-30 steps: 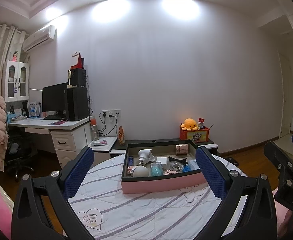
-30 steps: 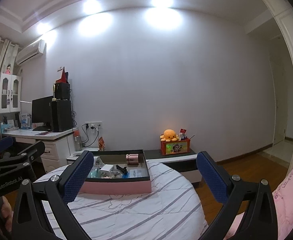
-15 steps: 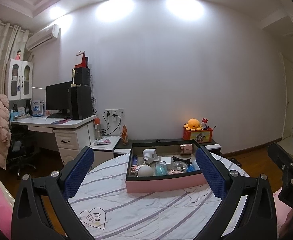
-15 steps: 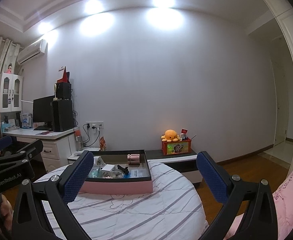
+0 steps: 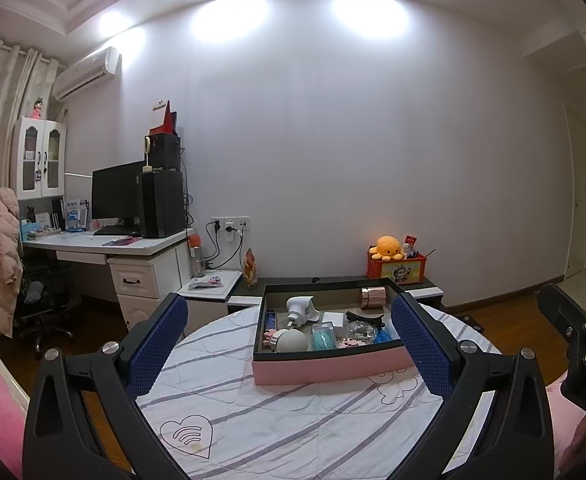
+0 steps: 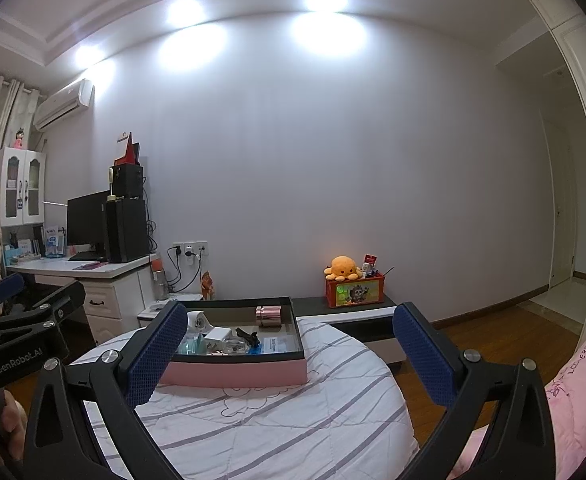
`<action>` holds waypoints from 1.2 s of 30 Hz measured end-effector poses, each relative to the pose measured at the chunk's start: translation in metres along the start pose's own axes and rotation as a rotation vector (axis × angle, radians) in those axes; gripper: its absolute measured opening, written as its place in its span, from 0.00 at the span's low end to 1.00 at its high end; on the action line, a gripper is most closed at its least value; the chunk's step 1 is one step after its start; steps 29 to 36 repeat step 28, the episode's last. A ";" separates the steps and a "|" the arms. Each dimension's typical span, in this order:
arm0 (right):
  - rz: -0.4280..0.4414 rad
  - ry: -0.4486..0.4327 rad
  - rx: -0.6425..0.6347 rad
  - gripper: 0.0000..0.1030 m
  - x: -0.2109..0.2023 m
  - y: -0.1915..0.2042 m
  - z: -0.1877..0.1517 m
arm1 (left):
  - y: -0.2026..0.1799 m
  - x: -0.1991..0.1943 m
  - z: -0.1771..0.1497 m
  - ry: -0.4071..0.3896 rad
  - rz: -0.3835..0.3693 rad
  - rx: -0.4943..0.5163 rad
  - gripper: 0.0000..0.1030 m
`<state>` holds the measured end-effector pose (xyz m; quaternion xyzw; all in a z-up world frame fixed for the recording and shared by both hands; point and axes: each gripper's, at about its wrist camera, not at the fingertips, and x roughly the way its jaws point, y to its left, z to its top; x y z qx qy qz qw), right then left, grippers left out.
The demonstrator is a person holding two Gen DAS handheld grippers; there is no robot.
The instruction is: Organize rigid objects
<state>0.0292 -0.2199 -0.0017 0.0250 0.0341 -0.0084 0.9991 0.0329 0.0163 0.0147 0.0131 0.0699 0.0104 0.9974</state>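
A pink box (image 5: 325,368) with a dark inner rim sits on the round table (image 5: 293,420) and holds several small items: a white round object (image 5: 291,340), a teal case (image 5: 324,336), a white plug (image 5: 299,308), a rose-gold cylinder (image 5: 373,292). The box also shows in the right wrist view (image 6: 233,372). My left gripper (image 5: 289,348) is open and empty, short of the box. My right gripper (image 6: 289,356) is open and empty, to the right of the left one (image 6: 21,320).
The table wears a white striped cloth (image 6: 273,420). Behind it stands a low dark cabinet (image 6: 353,308) with an orange plush octopus (image 6: 343,267) on a red box. A desk (image 5: 105,248) with a monitor is at the left. Pink bedding (image 6: 573,380) lies at the right.
Both views have shifted slightly; the box sits a little further right in the left wrist view. Both grippers stay open and empty.
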 end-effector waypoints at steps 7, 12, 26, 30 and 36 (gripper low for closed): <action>-0.004 -0.002 -0.003 1.00 -0.001 0.001 0.000 | 0.000 0.000 -0.001 0.002 0.001 0.006 1.00; -0.002 -0.002 -0.003 1.00 -0.001 0.002 0.000 | 0.000 -0.001 -0.002 -0.001 0.002 0.013 1.00; 0.000 0.001 -0.010 1.00 -0.002 0.004 0.002 | -0.001 -0.002 -0.002 -0.004 0.005 0.015 1.00; -0.001 0.000 -0.010 1.00 -0.002 0.004 0.002 | -0.002 -0.001 -0.002 -0.003 0.010 0.014 1.00; -0.001 0.000 -0.010 1.00 -0.002 0.004 0.002 | -0.002 -0.001 -0.002 -0.003 0.010 0.014 1.00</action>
